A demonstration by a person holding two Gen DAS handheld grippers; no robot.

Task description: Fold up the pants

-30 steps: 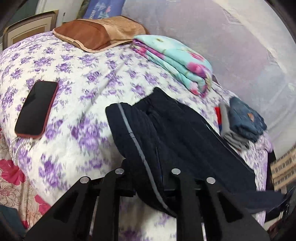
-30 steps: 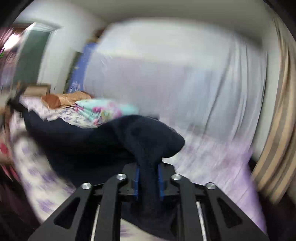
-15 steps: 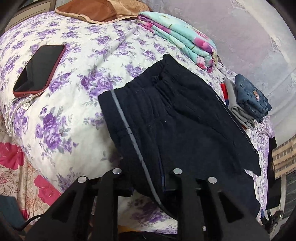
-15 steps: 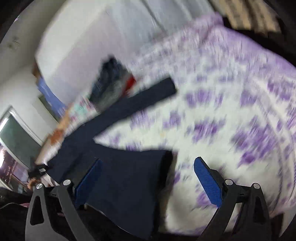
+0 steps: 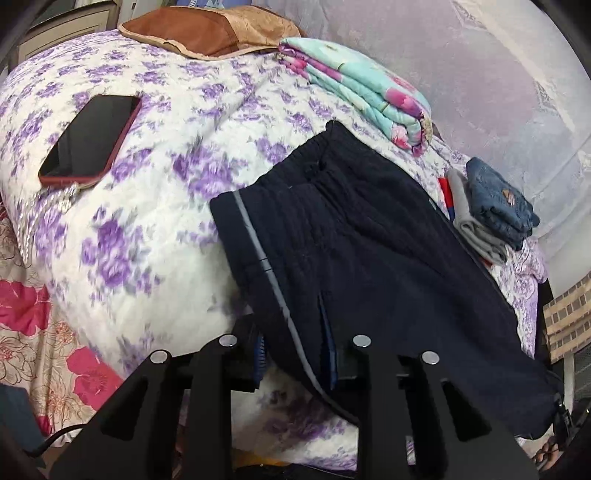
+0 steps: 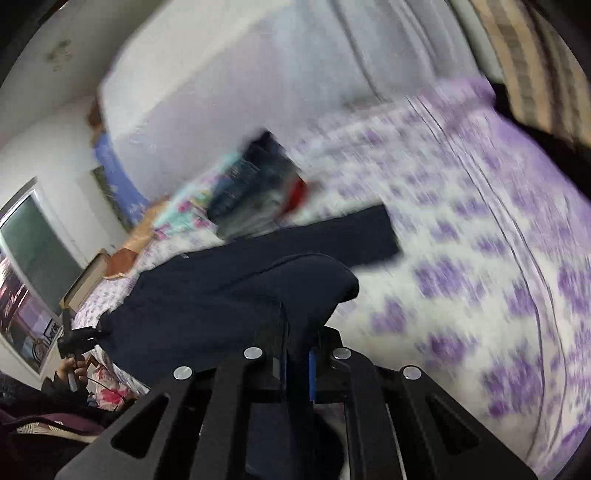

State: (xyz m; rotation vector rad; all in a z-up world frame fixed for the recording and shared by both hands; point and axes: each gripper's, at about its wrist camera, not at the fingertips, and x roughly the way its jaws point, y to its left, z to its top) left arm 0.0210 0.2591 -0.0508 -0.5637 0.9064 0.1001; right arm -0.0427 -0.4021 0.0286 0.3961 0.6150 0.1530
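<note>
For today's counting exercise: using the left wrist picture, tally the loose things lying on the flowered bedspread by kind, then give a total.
Dark pants: 1
Phone: 1
Brown pillow: 1
Folded floral blanket: 1
Folded garments in the small pile, blue denim on grey, red beneath: at least 3
Total: at least 7

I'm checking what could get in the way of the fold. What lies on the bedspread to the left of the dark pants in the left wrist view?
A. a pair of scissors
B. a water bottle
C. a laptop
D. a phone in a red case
D: a dark-screened phone in a red case lies flat on the floral bedspread, apart from the pants.
</note>
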